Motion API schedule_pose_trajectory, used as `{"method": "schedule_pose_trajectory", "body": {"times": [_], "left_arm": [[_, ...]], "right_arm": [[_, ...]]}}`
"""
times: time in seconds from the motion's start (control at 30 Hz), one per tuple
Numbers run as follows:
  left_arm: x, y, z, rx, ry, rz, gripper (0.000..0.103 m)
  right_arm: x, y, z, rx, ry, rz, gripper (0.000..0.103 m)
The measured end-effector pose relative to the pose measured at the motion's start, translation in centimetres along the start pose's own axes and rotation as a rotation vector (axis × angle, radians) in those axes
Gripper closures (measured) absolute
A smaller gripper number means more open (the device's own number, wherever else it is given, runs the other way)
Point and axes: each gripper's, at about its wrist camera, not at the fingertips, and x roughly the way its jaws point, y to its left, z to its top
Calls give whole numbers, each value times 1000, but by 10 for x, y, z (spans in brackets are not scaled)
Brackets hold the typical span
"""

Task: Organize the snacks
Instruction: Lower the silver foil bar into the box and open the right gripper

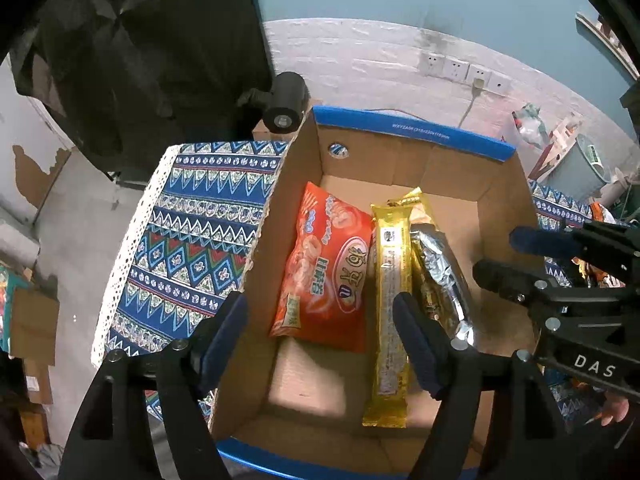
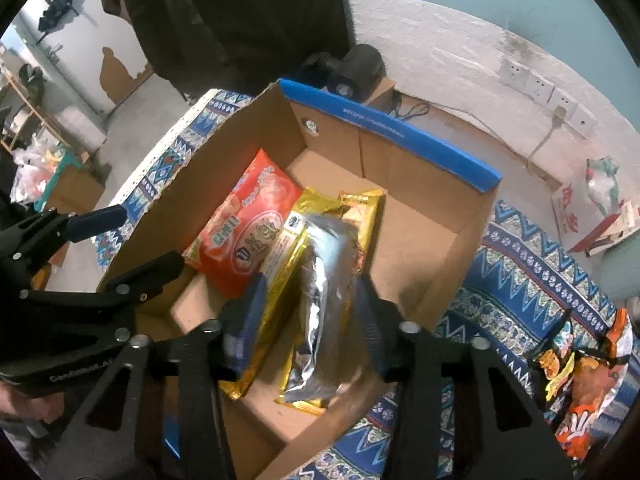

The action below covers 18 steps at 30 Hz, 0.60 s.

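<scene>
An open cardboard box (image 1: 496, 184) (image 2: 432, 216) with a blue rim stands on a patterned cloth. Inside lie an orange snack bag (image 1: 324, 268) (image 2: 244, 232), a long gold packet (image 1: 392, 308) (image 2: 280, 264) and a silver foil packet (image 1: 440, 276) (image 2: 328, 304). My left gripper (image 1: 320, 340) is open, its fingers straddling the box's left wall. My right gripper (image 2: 308, 320) is open above the box, its fingers on either side of the silver foil packet. It also shows in the left wrist view (image 1: 508, 252) at the right.
Several orange snack bags (image 2: 580, 376) lie on the blue patterned tablecloth (image 1: 188, 236) (image 2: 532, 280) right of the box. A black camera (image 1: 284, 104) (image 2: 356, 68) sits behind the box. A white brick wall with sockets (image 1: 464, 68) stands behind.
</scene>
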Motion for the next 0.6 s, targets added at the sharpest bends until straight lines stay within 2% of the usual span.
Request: {"method": "schedule_pose_trajectory", "body": {"times": [0.07, 0.23, 0.6], "left_arm": [[-2, -4, 0, 5, -3, -10, 25], [-5, -16, 1, 22, 1, -32, 25], [-17, -65, -2, 123, -13, -70, 24]], "right_arm": [[-6, -3, -1, 12, -12, -3, 38], [-20, -13, -5, 30, -27, -33, 30], [-60, -54, -39, 84, -44, -101, 27]]}}
